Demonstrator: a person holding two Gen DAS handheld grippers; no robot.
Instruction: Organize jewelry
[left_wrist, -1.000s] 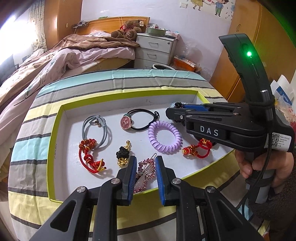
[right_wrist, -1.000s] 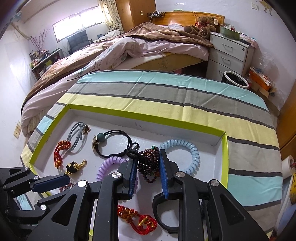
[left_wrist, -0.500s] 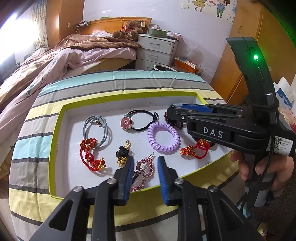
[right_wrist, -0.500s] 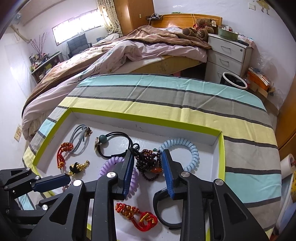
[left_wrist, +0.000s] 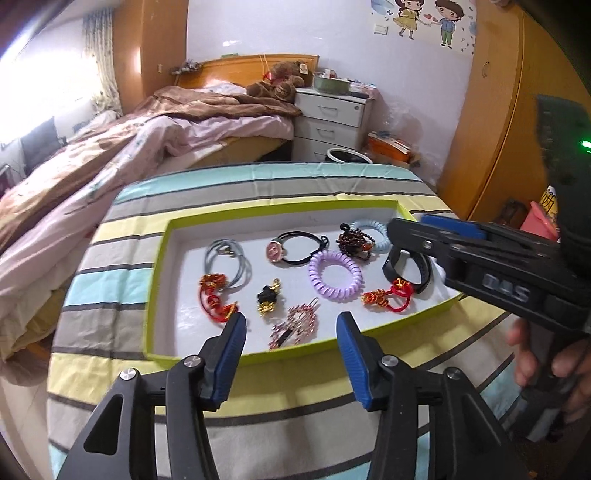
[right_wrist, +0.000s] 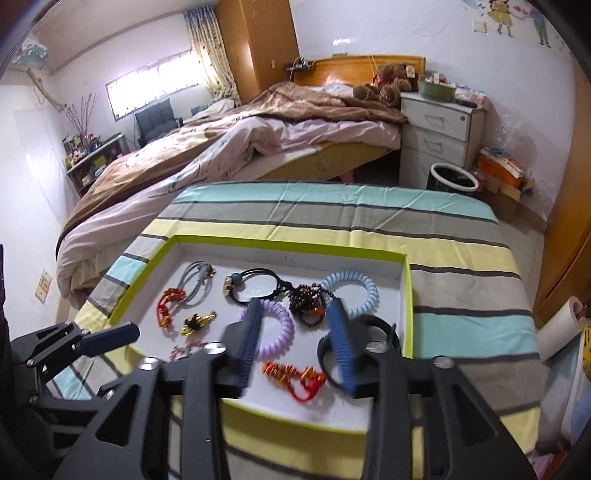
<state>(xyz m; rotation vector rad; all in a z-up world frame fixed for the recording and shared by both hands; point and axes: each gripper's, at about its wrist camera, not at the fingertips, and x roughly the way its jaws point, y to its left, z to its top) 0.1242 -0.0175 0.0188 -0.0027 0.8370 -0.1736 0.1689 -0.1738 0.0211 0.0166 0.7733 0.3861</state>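
- We see the green-rimmed tray on the striped tablecloth; all the jewelry lies inside it.
- Our right gripper hangs over the tray's near right part; its jaws have just been opening and stand apart, the dark bead bracelet lying loose on the tray floor beyond them.
- Our left gripper hovers at the tray's near edge, jaws likewise just opened, empty, above the pink beaded hair clip.
- We judge both placements finished; next we would need a fresh piece, though none shows outside the tray.
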